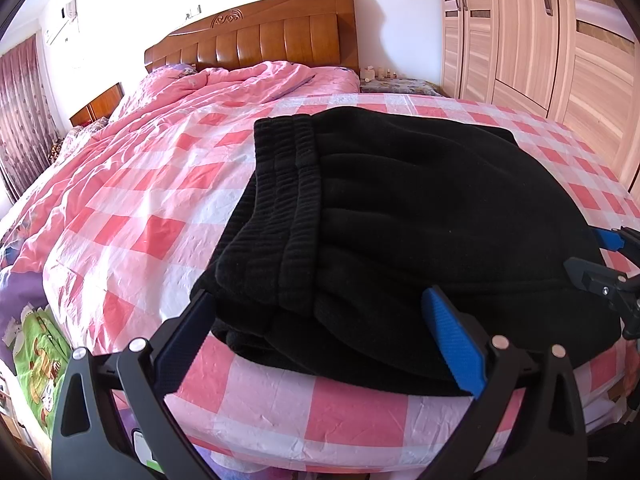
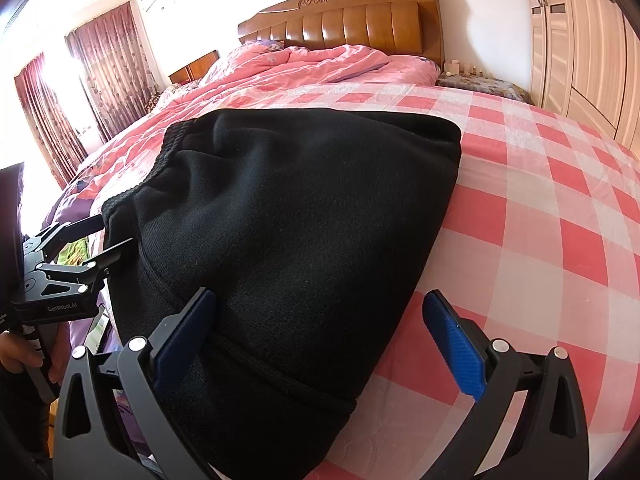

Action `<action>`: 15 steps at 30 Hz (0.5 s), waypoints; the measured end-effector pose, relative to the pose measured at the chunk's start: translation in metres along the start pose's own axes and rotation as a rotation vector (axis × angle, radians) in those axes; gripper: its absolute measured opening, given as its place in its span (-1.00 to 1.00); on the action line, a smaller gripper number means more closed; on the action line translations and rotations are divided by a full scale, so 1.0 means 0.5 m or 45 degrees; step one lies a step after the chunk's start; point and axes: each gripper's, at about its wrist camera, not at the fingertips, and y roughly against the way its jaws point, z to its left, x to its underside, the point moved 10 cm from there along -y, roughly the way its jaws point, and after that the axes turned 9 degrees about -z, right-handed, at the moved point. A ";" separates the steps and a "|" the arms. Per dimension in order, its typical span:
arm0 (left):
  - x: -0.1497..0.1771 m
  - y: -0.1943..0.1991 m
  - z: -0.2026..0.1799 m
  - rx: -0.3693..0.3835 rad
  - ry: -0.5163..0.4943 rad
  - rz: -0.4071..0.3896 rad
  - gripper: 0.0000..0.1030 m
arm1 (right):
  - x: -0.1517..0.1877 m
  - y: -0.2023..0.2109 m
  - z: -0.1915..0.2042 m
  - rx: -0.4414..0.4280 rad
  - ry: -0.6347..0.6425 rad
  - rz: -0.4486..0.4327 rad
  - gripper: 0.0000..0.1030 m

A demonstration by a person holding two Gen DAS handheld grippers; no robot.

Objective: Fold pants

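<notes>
Low in my left wrist view, my left gripper (image 1: 318, 316) is spread wide, released, its blue pads straddling the near edge of the folded black pants (image 1: 400, 216). In my right wrist view, my right gripper (image 2: 320, 320) is likewise released, one finger against the fabric. The pants lie mid-frame on the pink checked sheet (image 1: 168, 184). Beyond, a rumpled pink quilt (image 1: 224, 84); furthest, upper centre, the wooden headboard (image 1: 272, 36).

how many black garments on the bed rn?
1. One pair of black fleece pants, folded into a bundle, lies on the pink-and-white checked sheet near the bed's foot edge, between the open left gripper and open right gripper. Any others under the quilt would be hidden.
</notes>
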 end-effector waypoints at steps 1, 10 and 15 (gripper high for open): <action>0.001 0.000 -0.001 0.000 0.000 0.000 0.97 | 0.000 0.000 0.001 0.000 0.001 0.000 0.92; 0.001 0.000 -0.001 0.001 0.001 0.000 0.97 | 0.003 -0.002 0.000 -0.012 -0.010 0.009 0.92; -0.001 0.001 0.001 0.000 0.001 0.000 0.97 | 0.003 -0.002 -0.001 -0.012 -0.010 0.011 0.92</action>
